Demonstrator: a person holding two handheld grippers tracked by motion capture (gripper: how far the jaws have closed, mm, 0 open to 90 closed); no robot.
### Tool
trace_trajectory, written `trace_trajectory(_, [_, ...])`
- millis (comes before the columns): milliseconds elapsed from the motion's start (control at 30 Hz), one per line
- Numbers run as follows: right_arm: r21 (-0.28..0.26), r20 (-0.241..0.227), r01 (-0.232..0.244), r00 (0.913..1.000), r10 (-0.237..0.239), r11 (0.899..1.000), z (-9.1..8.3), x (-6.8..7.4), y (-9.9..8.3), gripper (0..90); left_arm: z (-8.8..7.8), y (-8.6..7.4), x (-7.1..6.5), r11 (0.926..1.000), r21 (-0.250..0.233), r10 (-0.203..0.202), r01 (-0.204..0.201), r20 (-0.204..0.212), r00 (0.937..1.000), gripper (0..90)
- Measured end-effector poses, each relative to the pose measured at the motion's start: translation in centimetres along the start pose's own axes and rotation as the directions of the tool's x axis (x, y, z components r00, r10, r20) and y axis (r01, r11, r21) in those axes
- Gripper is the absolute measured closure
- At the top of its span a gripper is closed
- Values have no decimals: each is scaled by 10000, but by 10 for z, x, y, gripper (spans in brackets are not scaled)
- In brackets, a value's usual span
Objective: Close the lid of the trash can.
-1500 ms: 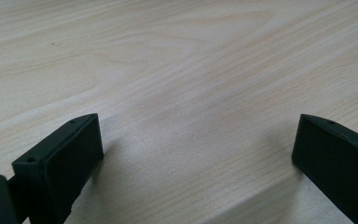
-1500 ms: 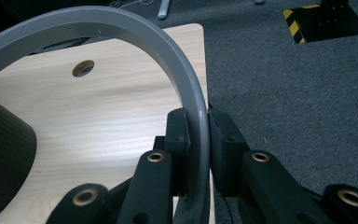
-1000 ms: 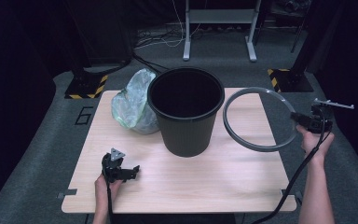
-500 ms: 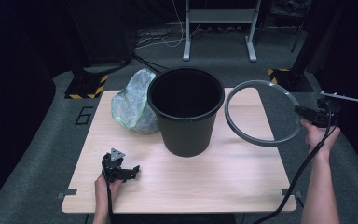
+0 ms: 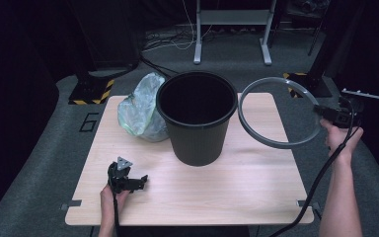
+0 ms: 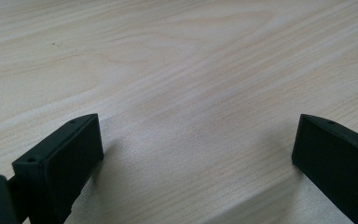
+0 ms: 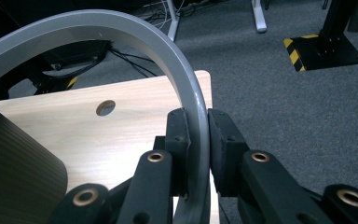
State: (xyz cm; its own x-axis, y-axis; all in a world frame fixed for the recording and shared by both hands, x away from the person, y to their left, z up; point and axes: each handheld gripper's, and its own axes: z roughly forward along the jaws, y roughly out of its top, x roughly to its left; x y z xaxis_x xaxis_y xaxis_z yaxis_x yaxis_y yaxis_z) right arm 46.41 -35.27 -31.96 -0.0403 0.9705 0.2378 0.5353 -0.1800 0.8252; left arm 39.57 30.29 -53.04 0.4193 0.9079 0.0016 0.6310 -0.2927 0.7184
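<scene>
A black bin [image 5: 197, 116] stands upright in the middle of the wooden table [image 5: 256, 182], its mouth open. My right gripper [image 5: 325, 112] is shut on a grey ring [image 5: 256, 134], holding it in the air at the table's right edge, tilted, beside the bin. In the right gripper view the grey ring [image 7: 135, 32] runs between the two jaws of the right gripper [image 7: 198, 140], which clamp it. My left gripper [image 5: 137, 181] rests low on the table near the front left, open, with bare wood between the jaws of the left gripper [image 6: 193, 149].
A crumpled translucent plastic bag [image 5: 140, 109] lies against the bin's left side. A round hole [image 7: 105, 108] is in the table near its far right corner. Beyond the table are grey carpet, a metal stand's legs [image 5: 232, 29] and yellow-black striped bases [image 5: 90, 92].
My right gripper has lifted the grey ring up and outward to the right, off the table. The left gripper has stayed still.
</scene>
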Motion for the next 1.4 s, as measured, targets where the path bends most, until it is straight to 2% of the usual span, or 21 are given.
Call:
trace_trajectory(367, [-207, 140, 171, 9998, -168, 9996, -11, 5, 20, 792, 0, 0, 0, 10000, 0, -15, 15, 15, 10000, 16])
trace_trajectory(533, [-341, 41, -23, 10000, 24, 9994, -17, 4, 27, 792, 0, 0, 0, 10000, 4, -1, 1, 5, 10000, 16])
trace_trajectory(767, [-497, -13, -20, 10000, 19, 9988, -24, 9, 36, 792, 0, 0, 0, 10000, 3, -11, 11, 14, 10000, 16])
trace_trajectory(1133, [-430, -254, 63, 9996, -74, 9991, -20, 20, 42, 793, 0, 0, 0, 10000, 3, -2, 2, 26, 10000, 17])
trace_trajectory(1400, [-450, -485, -59, 9988, 37, 9990, -17, 24, 43, 792, 0, 0, 0, 10000, 1, -8, 8, 13, 10000, 18])
